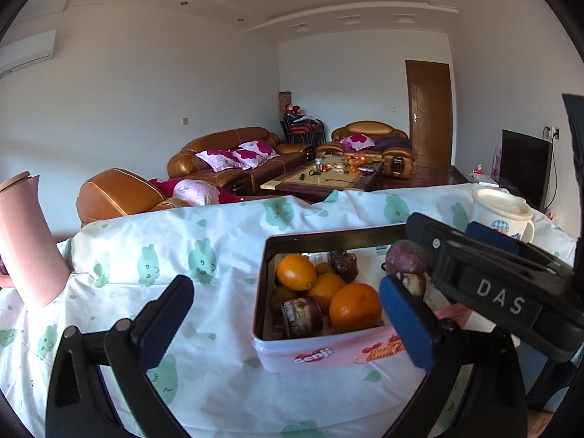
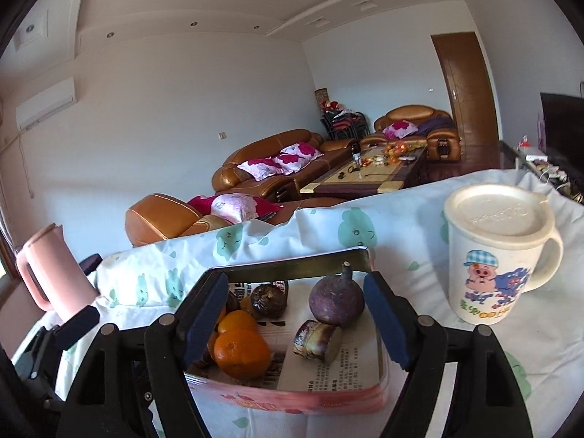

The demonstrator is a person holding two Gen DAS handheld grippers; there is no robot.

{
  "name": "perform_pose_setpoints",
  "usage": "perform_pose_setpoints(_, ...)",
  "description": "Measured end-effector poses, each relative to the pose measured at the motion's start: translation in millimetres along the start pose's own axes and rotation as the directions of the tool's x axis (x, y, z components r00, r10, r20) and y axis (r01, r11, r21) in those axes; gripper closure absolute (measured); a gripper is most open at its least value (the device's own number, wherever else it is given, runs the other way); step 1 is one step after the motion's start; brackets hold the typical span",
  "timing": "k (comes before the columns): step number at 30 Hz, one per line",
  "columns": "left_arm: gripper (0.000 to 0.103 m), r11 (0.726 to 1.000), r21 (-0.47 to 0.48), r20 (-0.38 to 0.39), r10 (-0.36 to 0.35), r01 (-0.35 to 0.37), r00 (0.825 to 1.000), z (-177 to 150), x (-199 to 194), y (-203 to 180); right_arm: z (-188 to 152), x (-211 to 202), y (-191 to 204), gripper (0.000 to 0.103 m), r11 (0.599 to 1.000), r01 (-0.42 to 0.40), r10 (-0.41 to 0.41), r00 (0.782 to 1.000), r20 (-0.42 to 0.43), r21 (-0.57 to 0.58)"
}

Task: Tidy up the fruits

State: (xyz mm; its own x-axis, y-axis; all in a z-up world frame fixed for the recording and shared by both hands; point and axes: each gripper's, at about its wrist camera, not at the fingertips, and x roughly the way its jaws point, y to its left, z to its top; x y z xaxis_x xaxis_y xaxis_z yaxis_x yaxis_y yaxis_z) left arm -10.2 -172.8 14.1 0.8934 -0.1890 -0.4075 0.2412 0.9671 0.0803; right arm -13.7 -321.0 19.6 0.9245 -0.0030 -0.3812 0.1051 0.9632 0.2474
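Two grippers hovering over a fruit tin (image 1: 321, 352), left gripper (image 1: 284, 325) gaping wide and empty, right gripper (image 2: 295, 325) standing apart, gripping nothing, oranges (image 2: 241, 351) lying inside.

Glossy metal tin (image 2: 292, 261); wrinkled cloth cover (image 1: 204, 328); matt plastic mug (image 2: 500, 255)

Home living room (leather sofas (image 1: 233, 153)).

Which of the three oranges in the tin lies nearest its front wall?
The biggest-looking orange, rightmost of the three in the left wrist view, sits against the tin's front wall; the other two lie further back.
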Motion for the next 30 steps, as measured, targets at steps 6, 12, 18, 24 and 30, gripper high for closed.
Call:
perform_pose_setpoints(6, 0.0, 1.0, -0.015, 0.038, 0.025, -0.024, 0.999, -6.7, -16.8, 8.0, -11.7, -35.2, 19.0, 0.025, 0.988, 0.103, -0.093, 0.991, 0.093, -0.115)
perform_pose_setpoints(12, 0.0, 1.0, -0.009, 0.072, 0.031, -0.03, 0.997, -11.9, -31.9, 8.3, -19.9, -60.3, 29.8, 0.021, 0.978, 0.155, -0.133, 0.978, 0.162, -0.137)
perform_pose_setpoints(18, 0.0, 1.0, -0.017, 0.073, 0.025, -0.024, 0.997, -14.2, -37.6, 10.5, -26.0, -75.3, 37.0, 0.019, 0.973, 0.176, -0.145, 0.969, 0.2, -0.149)
perform_pose_setpoints(24, 0.0, 0.999, -0.032, 0.069, 0.024, -0.022, 0.997, -16.2, -40.6, 12.2, -26.7, -77.7, 35.1, 0.018, 0.974, 0.175, -0.145, 0.969, 0.2, -0.142)
perform_pose_setpoints(30, 0.0, 0.999, -0.042, 0.06, 0.028, -0.025, 0.998, -16.5, -40.3, 13.3, -27.3, -80.5, 33.2, 0.018, 0.976, 0.173, -0.145, 0.968, 0.204, -0.13)
